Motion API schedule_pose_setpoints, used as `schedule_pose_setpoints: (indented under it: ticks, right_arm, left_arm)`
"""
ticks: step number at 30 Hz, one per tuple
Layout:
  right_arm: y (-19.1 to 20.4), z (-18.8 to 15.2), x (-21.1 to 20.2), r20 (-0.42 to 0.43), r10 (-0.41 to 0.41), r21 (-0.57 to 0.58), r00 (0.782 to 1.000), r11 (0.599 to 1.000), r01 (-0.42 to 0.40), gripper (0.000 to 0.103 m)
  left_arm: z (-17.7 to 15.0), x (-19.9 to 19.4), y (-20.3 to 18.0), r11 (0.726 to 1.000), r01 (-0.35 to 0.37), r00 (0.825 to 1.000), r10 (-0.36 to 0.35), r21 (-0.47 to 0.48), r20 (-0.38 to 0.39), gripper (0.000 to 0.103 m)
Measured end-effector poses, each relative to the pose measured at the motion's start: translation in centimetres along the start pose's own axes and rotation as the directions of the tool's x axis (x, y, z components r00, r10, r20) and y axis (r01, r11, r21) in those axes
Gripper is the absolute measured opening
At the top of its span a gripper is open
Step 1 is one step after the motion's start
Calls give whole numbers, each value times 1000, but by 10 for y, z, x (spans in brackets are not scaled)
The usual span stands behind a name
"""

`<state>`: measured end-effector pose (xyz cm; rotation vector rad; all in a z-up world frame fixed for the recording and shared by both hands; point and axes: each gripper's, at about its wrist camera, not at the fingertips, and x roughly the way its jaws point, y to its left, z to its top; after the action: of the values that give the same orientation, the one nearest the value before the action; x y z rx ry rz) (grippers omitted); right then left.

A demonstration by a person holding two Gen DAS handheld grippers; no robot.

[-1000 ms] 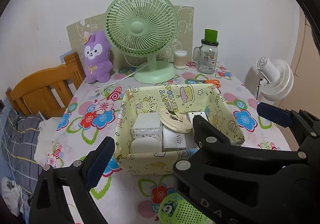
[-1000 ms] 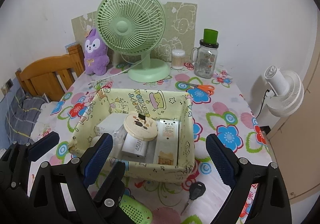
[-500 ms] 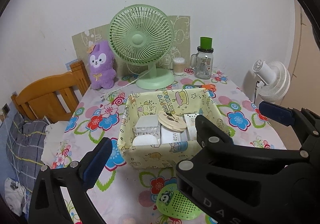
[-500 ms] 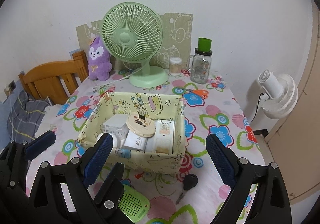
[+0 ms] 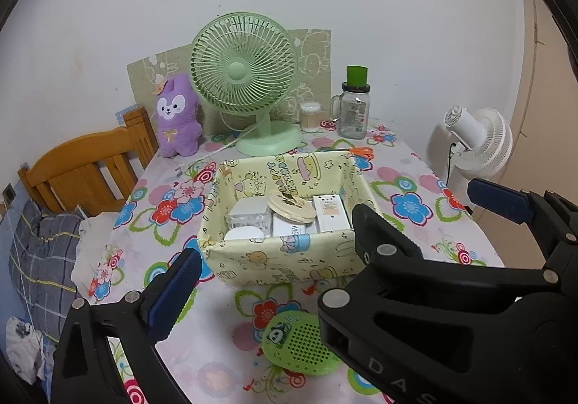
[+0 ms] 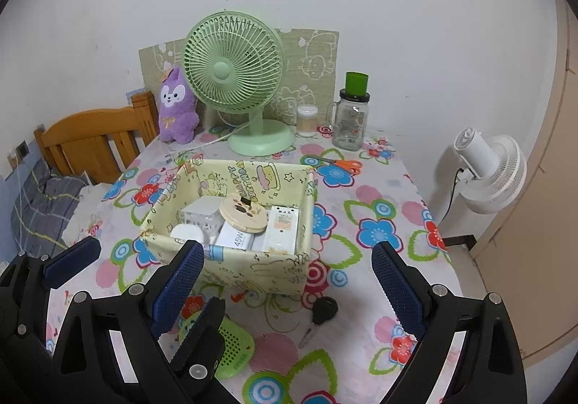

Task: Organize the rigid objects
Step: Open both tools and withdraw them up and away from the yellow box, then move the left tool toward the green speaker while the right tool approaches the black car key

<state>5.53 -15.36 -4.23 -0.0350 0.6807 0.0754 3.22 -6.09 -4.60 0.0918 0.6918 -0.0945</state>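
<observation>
Both grippers standing spread, gripping nothing: left gripper [image 6: 137,256], right gripper [image 6: 285,274]. Yellow fabric box [image 6: 231,261] sitting mid-table, holding boxes and round case [image 6: 244,214]. Green disc [image 6: 234,346] lying near-left, key [image 6: 323,310] near-right.

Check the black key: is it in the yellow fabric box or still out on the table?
Out. The black key lies on the floral tablecloth just in front of the fabric box, untouched by either tongs.

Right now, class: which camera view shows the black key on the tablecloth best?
The right wrist view: the black key lies in plain sight in front of the fabric basket. In the left wrist view no key shows; the right gripper covers that stretch of tablecloth.
</observation>
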Motion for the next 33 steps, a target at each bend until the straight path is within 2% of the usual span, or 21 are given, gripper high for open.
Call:
schedule_pose_setpoints:
  ticks: [13, 21, 27, 33]
  right_arm:
    - [-14, -21, -9, -15, 24, 10, 1000, 1000, -24, 96]
    - [-18, -35, -16, 2, 1, 1, 1000, 1000, -1, 96]
    - [-20, -46, -11, -17, 11, -14, 1000, 1000, -11, 96]
    - [-22, -57, -2, -31, 24, -31, 999, 999, -25, 96]
  left_arm:
    - [-17, -10, -19, 1000, 2, 1000, -2, 26, -5, 102]
    - [-28, -10, -26, 999, 33, 999, -33, 20, -16, 102]
    - [-39, -5, -29, 999, 46, 998, -46, 9, -40, 102]
    - [-49, 5, -33, 1000, 15, 998, -14, 25, -55, 102]
